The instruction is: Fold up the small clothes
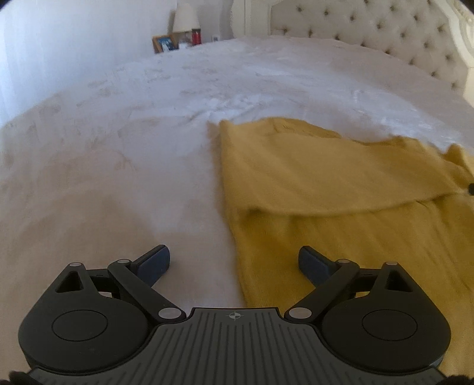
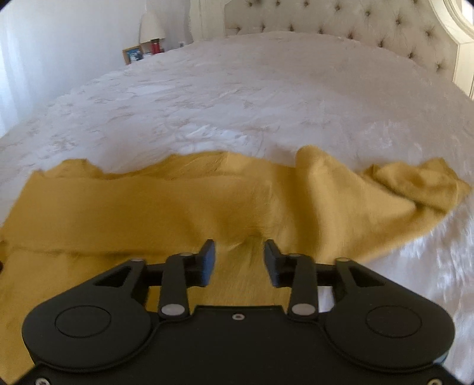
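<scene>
Lying spread on the white bedspread [image 1: 148, 133] toward the bed's near edge, the yellow garment [image 1: 326, 183] has one part folded across itself, its far end bunched in loose wrinkles. The left gripper [image 1: 234, 260] hangs wide open and empty, one finger over bare bedspread, the other over the garment's edge. The right gripper [image 2: 239, 259] sits partly open above the cloth, gripping nothing. A tufted headboard [image 2: 340, 23] and a lamp [image 1: 185, 17] stand beyond.

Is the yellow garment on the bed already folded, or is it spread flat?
Partly folded. On the yellow garment one layer lies over another, its edge crossing the middle; the right end is bunched up.
</scene>
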A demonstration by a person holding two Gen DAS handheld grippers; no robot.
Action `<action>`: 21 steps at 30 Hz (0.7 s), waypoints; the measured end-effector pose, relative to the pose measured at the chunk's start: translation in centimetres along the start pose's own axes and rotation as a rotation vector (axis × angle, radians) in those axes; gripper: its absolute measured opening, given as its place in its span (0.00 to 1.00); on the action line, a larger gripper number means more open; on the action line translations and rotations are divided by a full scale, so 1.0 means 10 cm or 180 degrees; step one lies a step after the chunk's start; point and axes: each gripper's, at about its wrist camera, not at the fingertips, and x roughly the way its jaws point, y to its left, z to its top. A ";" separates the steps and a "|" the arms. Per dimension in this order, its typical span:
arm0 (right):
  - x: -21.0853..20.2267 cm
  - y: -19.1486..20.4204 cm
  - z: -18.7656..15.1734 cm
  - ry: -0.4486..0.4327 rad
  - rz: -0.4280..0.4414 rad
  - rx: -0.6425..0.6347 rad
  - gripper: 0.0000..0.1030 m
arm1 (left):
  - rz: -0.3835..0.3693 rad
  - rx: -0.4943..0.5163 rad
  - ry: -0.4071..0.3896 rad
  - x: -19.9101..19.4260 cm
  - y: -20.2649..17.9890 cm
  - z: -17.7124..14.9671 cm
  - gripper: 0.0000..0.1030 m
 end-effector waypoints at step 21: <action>-1.29 -0.04 -1.35 0.0700 0.0278 0.0158 0.65 | -0.0589 -0.0036 0.0724 -1.12 -0.14 -1.17 0.92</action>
